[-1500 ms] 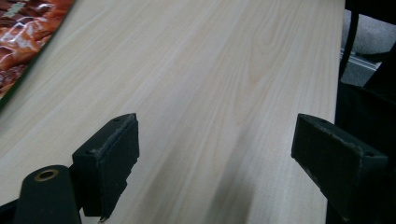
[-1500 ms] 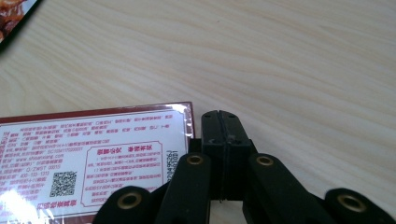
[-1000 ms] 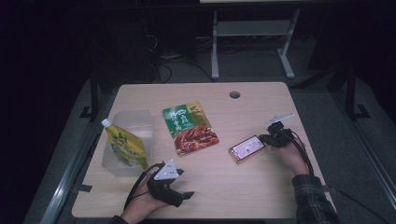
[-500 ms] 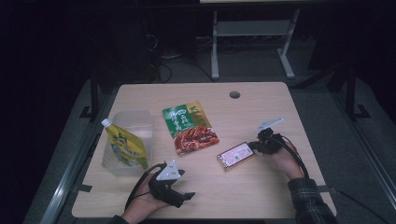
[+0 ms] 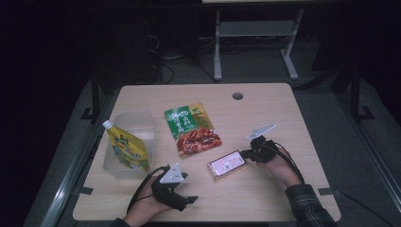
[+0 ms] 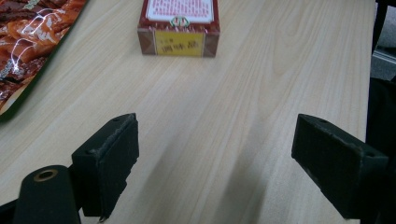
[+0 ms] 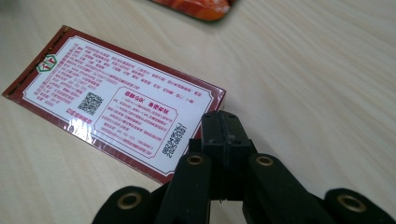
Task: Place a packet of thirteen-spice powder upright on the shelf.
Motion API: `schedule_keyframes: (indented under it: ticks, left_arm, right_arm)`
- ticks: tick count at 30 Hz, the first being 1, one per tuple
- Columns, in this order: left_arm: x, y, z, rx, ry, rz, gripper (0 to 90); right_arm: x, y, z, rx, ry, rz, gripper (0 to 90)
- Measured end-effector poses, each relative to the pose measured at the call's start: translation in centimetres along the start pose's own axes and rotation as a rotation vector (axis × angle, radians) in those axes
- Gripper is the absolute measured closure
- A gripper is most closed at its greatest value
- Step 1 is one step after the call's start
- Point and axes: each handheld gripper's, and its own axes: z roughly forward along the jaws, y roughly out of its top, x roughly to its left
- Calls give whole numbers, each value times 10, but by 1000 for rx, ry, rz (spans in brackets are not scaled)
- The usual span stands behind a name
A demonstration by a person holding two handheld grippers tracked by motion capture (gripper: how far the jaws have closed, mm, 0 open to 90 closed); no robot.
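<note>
The high view looks forward and down over the counter (image 5: 265, 123); each gripper view skims it closely along its own jaws; all three share the red box (image 5: 227, 165).

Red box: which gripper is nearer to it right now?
Right. The right gripper, fingers shut, sits at the red box's right end; the left gripper rests open, apart, nearer the table's front edge.

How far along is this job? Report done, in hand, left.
Done: yellow-green spouted pouch sits in the clear plastic tub. In hand: right gripper, shut, tips against the flat red box. Left: that box and the green-and-red foil packet lie outside the tub; left gripper open, empty.
</note>
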Motion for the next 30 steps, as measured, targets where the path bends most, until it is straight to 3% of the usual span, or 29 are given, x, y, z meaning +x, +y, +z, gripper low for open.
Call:
schedule_keyframes:
  ticks: [15, 18, 25, 27, 30]
  left_arm:
    - [1, 0, -1, -7, 17, 0, 143]
    - [2, 0, -2, -4, 20, 2, 143]
    - [7, 6, 4, -16, 50, 11, 144]
    - [8, 8, 8, -26, 56, -3, 144]
    - [10, 13, 13, -17, 63, 11, 144]
  right_arm:
    - [35, 15, 17, 12, 104, -99, 899]
    - [40, 16, 20, 26, 103, -117, 896]
    - [40, 8, 2, -25, 67, -48, 668]
    - [39, 2, -5, -52, 69, -17, 600]
    - [39, -9, -15, -82, 84, 27, 534]
